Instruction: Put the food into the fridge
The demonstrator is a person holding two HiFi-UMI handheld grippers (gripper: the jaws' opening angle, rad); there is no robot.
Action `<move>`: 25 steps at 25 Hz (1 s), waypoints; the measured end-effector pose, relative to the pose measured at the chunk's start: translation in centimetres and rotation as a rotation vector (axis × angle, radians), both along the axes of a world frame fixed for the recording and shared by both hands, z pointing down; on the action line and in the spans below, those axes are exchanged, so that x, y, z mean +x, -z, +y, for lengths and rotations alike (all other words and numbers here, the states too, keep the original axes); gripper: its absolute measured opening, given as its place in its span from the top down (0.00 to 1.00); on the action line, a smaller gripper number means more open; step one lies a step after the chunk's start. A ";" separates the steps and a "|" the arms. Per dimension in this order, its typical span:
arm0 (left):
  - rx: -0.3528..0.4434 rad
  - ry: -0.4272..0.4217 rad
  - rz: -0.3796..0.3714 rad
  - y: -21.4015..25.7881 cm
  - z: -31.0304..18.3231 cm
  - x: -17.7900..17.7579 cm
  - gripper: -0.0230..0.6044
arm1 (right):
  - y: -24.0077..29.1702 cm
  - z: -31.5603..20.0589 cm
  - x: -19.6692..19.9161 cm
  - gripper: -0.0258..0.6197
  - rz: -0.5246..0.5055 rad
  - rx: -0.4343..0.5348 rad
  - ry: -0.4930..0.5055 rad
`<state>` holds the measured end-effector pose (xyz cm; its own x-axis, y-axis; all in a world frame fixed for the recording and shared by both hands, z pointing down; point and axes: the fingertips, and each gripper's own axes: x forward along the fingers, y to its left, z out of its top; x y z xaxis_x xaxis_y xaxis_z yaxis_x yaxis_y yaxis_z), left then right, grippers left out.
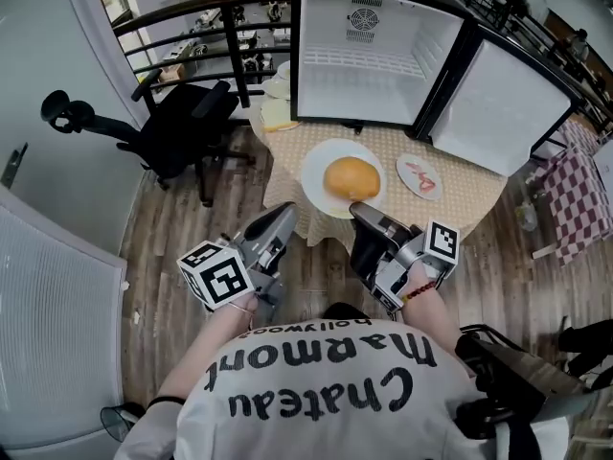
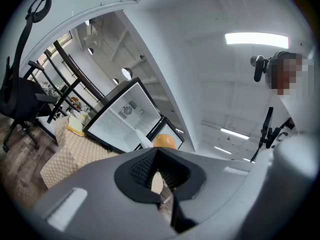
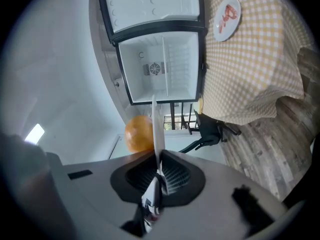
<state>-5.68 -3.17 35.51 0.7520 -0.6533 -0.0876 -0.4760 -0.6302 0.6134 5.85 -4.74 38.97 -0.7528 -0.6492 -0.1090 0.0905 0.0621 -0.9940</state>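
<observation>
Fridge (image 1: 359, 56) (image 2: 125, 116) (image 3: 160, 66): a small white one standing at the far side of the bench, its door swung wide open to the right, with a round fan grille on the back wall.
Bench (image 1: 469, 195) (image 2: 70, 154) (image 3: 250, 59): under the fridge and reaching out in front of it, covered with a yellow checked cloth that hangs over the edge.
Office chair (image 1: 182, 127) (image 3: 215, 126): black, on the wooden floor to the left of the fridge, apart from the bench.
Person: stands in front of the fridge, facing its open side, one tool in each hand.
Plate (image 1: 321, 190) (image 2: 142, 140) (image 3: 156, 129): white and round, straight in front of the fridge opening, over the bench's near edge, held between the two tools.
Left tongs (image 1: 287, 211) (image 2: 159, 181): at the plate's near left rim, on the side away from the fridge. The pads are nearly together with a thin pale strip between them, which appears to be the plate's rim.
Right tongs (image 1: 359, 214) (image 3: 157, 176): at the plate's near right rim, pinching it. The plate shows edge-on between the ribbed pads.
Bun (image 1: 351, 177) (image 2: 165, 141) (image 3: 138, 133): golden and round, lying on the plate, outside the fridge and in front of its opening.
Small plate (image 1: 420, 175) (image 3: 227, 15): on the cloth below the fridge's open door, carrying red pieces, just beside the larger plate.
Pale dishes (image 1: 278, 113) (image 2: 75, 124): on the bench at the fridge's left front corner.
</observation>
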 end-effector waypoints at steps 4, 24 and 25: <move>-0.022 -0.061 -0.006 -0.9 -1.4 -0.2 0.97 | -0.6 -1.1 -0.9 0.91 0.029 -0.012 0.002; 0.007 -0.197 -0.056 -0.5 -15.3 1.6 0.97 | 0.3 -16.1 0.9 0.92 0.058 -0.027 -0.099; 0.012 -0.187 -0.057 -0.6 -16.1 1.4 0.96 | 0.4 -17.3 1.0 0.92 0.063 -0.027 -0.109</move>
<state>-4.30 -19.22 36.13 0.8642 -0.5007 -0.0489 -0.3833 -0.7182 0.5807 6.88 -22.05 38.57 -0.6822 -0.7298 -0.0449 0.0215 0.0413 -0.9989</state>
